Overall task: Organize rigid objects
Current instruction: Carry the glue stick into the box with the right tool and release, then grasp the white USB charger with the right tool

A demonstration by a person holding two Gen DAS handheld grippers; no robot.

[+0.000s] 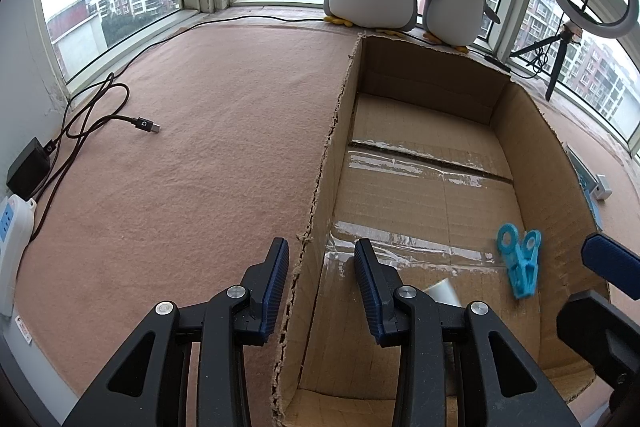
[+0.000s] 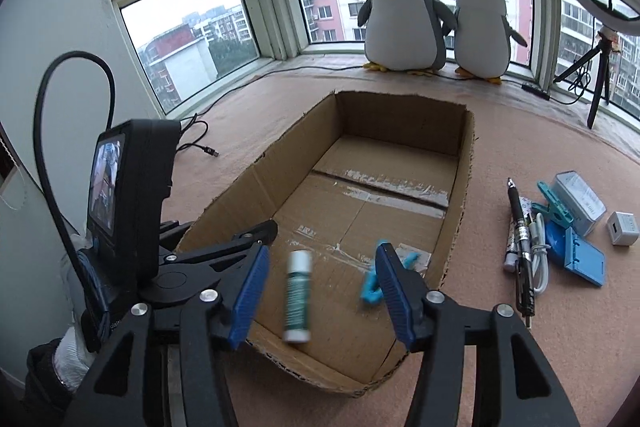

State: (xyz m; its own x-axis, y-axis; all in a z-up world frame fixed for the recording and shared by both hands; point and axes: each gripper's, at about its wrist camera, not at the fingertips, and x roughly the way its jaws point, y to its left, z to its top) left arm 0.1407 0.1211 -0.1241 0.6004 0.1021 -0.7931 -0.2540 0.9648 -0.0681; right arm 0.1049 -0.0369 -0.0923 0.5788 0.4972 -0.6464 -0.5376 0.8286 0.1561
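An open cardboard box (image 1: 532, 163) (image 2: 466, 163) lies on the pink mat. My left gripper (image 1: 320, 267) hangs over the box's left wall, one finger on each side, the pads apart and not pressing it. In the right wrist view my right gripper (image 2: 320, 267) is open above the box's near end. A white tube with a green label (image 2: 298, 297) shows blurred between its fingers, touching neither. This tube (image 1: 442, 291) peeks out behind a left finger. A blue clip (image 1: 520, 267) (image 2: 370, 287) lies on the box floor.
On the mat right of the box lie a black pen (image 2: 520, 227), a teal clip (image 2: 554, 205), a white cable (image 2: 540, 259), a blue folding stand (image 2: 580, 259), a pale blue case (image 2: 578, 203) and a white cube (image 2: 622, 223). Two plush penguins (image 2: 404, 11) and a ring-light tripod (image 2: 600, 67) stand at the windows.
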